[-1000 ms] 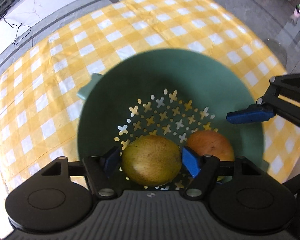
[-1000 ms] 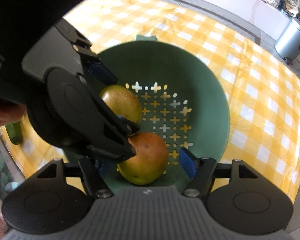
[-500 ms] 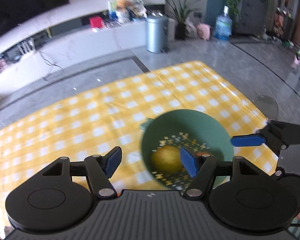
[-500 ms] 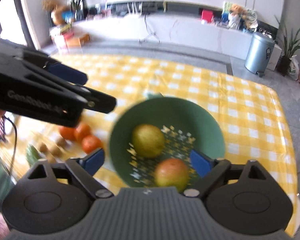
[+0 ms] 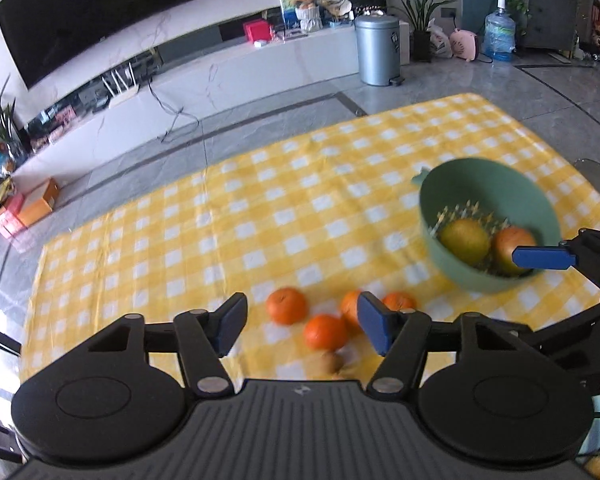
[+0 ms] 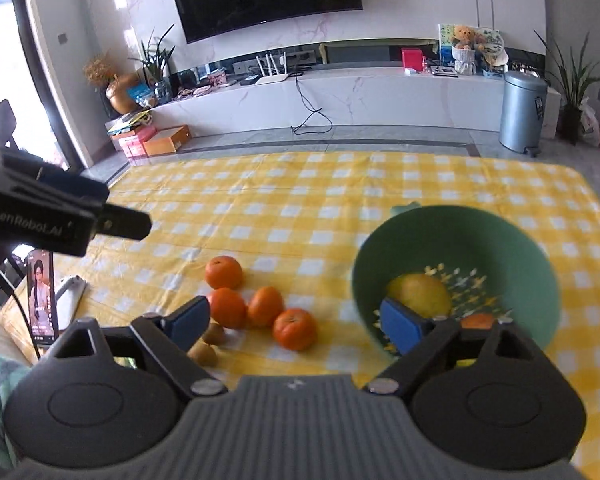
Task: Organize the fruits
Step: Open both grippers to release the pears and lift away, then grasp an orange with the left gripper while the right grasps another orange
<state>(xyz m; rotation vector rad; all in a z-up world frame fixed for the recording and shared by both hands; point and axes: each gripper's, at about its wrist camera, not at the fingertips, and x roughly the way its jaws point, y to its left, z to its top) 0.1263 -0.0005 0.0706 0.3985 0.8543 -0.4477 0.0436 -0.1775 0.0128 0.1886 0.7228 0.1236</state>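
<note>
Here the green colander [image 6: 500,240] serves as landmark: it sits on the yellow checked cloth [image 6: 300,200] and holds a yellow-green mango [image 6: 420,290] and a redder mango [image 5: 514,242] side by side. Four oranges [image 6: 260,304] lie clustered on the cloth well to the left of the colander, with small brown kiwis [image 6: 204,354] just nearer the camera than the cluster. The left gripper [image 5: 302,326] hangs above the oranges, jaws wide apart and empty; the right gripper [image 6: 296,320] is likewise spread wide and empty, one blue pad overlapping the colander's near rim in view. The step in hand is judged to be the fetching of an orange: choose an outer fruit of the cluster, descend straight, straddle it at its widest, and close gently so neighbours do not roll. Compared with a second ago, both grippers have lifted out of the colander, the left has released the yellow-green mango, and the views now take in the oranges and the room beyond, a phone [image 6: 40,296] included
</note>
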